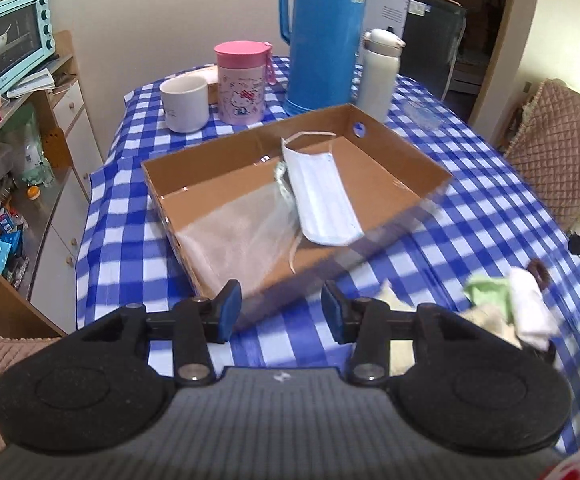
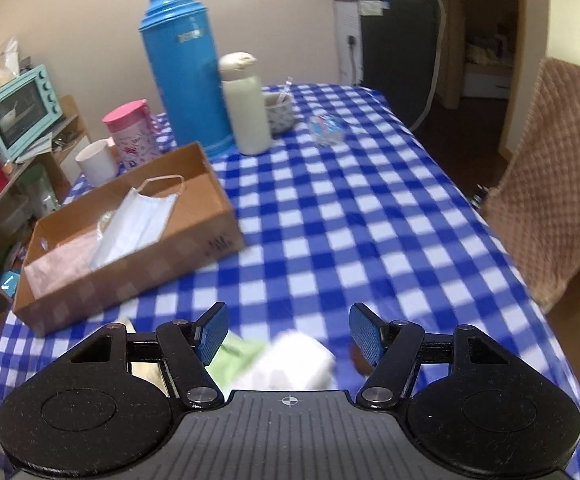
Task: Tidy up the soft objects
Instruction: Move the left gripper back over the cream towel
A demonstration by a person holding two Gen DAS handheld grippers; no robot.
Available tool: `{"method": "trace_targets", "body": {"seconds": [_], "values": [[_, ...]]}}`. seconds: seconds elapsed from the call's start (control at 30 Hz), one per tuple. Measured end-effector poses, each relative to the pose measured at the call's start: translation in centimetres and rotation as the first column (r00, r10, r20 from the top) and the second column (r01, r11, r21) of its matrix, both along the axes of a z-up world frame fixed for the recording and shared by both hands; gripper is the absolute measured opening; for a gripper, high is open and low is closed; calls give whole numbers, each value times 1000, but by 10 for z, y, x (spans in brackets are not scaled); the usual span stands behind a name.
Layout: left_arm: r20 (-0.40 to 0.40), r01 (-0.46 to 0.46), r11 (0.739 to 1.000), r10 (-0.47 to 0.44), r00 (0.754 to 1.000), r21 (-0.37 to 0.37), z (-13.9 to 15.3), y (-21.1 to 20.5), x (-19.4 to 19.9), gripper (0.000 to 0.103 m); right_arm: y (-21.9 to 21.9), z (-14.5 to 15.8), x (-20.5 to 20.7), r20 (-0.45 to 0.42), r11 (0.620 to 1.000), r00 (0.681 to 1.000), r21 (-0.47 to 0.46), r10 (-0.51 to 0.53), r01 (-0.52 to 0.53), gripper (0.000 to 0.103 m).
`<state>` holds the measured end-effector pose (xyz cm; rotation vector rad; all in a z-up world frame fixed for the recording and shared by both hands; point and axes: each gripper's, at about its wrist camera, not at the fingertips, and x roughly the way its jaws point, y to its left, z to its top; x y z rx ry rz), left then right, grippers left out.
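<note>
A shallow cardboard box (image 1: 406, 152) (image 2: 194, 240) sits on the blue checked tablecloth. In it lie a white face mask (image 1: 322, 196) (image 2: 138, 220) and a sheer pinkish mesh cloth (image 1: 242, 232) (image 2: 58, 260). A pile of soft items lies on the cloth near the front edge: a green cloth (image 1: 486, 288) (image 2: 238, 354), a white rolled cloth (image 1: 530, 304) (image 2: 298, 364) and a cream piece (image 1: 486, 316). My left gripper (image 1: 281, 306) is open and empty just before the box's near wall. My right gripper (image 2: 288, 334) is open, above the pile, holding nothing.
A blue thermos (image 1: 326, 36) (image 2: 186, 64), a white bottle (image 1: 380, 72) (image 2: 246, 104), a pink cup (image 1: 242, 80) and a white mug (image 1: 184, 104) stand behind the box. A small bowl (image 2: 280, 110) and a clear packet (image 2: 328, 128) lie farther back. A quilted chair (image 2: 550, 184) stands right.
</note>
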<state>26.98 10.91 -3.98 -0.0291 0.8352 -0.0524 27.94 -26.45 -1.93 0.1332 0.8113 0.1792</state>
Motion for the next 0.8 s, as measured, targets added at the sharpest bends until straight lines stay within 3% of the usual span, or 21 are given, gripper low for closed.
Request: {"method": "trace_targets", "body": {"seconds": [0.1,0.3,0.37,0.57,0.8], "values": [[-13,19,1000,-19,1000,7,1,-9,-17,42,-17,1,-18,-21,999,999,29,-27,28,67],[-42,61,998,-60,997,4,1,-28,-47,53,-33,-4,-49,-76,997,996,65,-40,45,67],[-47,76,997,-76,996,-1,1,-36,-56,63,-33,-7,-59,-96,996,995,76,-31,38,67],[-50,142,990,-142,989,-13,5,-64,-76,74,-27,-17,-83,-138,995,990,102,1,13,67],[-79,218,976,-218,973,-7,-2,-94,-91,77,-18,-28,-106,-181,992,983,125,29,-7,67]]}}
